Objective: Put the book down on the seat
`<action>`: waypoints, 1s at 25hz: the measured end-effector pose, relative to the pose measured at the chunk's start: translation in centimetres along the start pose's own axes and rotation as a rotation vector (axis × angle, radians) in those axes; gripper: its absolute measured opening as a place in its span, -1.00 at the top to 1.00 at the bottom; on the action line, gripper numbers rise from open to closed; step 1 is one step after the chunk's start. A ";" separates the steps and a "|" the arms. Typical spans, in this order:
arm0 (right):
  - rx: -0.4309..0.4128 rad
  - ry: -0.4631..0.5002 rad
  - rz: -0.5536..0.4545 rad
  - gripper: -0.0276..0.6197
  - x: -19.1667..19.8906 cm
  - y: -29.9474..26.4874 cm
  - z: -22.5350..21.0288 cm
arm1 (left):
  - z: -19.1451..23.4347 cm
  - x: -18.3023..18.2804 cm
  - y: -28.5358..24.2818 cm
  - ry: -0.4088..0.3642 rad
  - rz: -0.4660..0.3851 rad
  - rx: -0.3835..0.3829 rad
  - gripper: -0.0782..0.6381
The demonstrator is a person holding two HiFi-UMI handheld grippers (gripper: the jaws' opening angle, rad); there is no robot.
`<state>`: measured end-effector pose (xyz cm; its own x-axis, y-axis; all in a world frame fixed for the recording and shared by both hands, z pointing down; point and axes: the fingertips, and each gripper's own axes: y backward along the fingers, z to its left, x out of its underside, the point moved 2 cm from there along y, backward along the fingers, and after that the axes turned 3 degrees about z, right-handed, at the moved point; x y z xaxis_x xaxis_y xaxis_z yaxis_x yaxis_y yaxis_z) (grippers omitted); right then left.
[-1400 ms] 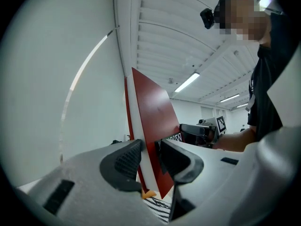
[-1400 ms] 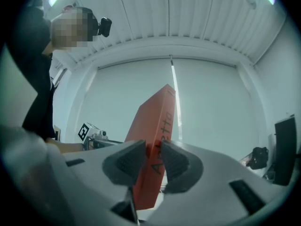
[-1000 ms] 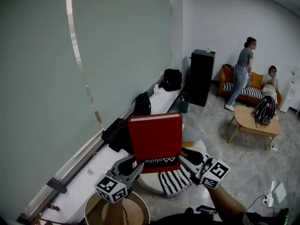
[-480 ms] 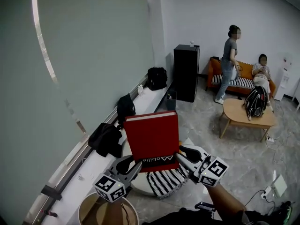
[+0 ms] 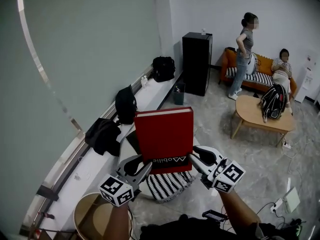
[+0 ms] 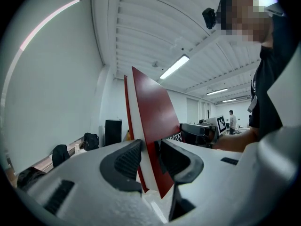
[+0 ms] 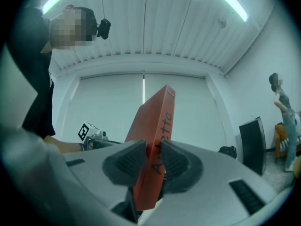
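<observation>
Along the left runs a long white window ledge [image 5: 150, 96] carrying three dark things: one crumpled black garment [image 5: 102, 134] and two black backpacks, a nearer one [image 5: 126, 104] and a farther one [image 5: 163, 68]. One round wooden tabletop [image 5: 95, 218] sits at the lower left.

The left gripper [image 5: 135, 165] [image 6: 149, 157] pinches the lower left edge of the single red hardcover book [image 5: 165, 134] [image 6: 155, 121] [image 7: 157, 121], its two fingers pressed on either cover. The book stands upright in the air, pages up and spine down, above one black-and-white striped cushion [image 5: 167, 184] on a white seat [image 5: 200, 144], not touching it. The right gripper [image 5: 200, 158] [image 7: 149, 159] clamps the book's lower right edge, both pads against the covers.

Further right stand one tall black cabinet [image 5: 196, 63], one orange sofa [image 5: 250, 74] and one oval wooden coffee table [image 5: 260, 116] bearing a third black backpack [image 5: 272, 101]. Two people are there: one standing [image 5: 245, 49], one seated [image 5: 282, 66].
</observation>
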<state>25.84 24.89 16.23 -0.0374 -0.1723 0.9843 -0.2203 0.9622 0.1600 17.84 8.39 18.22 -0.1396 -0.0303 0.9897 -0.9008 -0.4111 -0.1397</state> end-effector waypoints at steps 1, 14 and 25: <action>0.000 -0.007 0.005 0.55 0.3 0.0 -0.6 | 0.1 0.4 -0.6 0.011 0.003 -0.002 0.38; 0.034 -0.117 0.127 0.55 8.2 -2.2 -6.7 | 4.7 8.1 -6.4 0.158 0.107 0.023 0.38; 0.095 -0.268 0.229 0.56 15.8 -8.4 -11.7 | 12.8 15.5 -10.8 0.308 0.192 0.064 0.38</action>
<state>38.55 16.52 31.31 -0.3476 -0.0163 0.9375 -0.2662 0.9604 -0.0819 30.69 0.74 35.43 -0.4294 0.1593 0.8889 -0.8201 -0.4809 -0.3100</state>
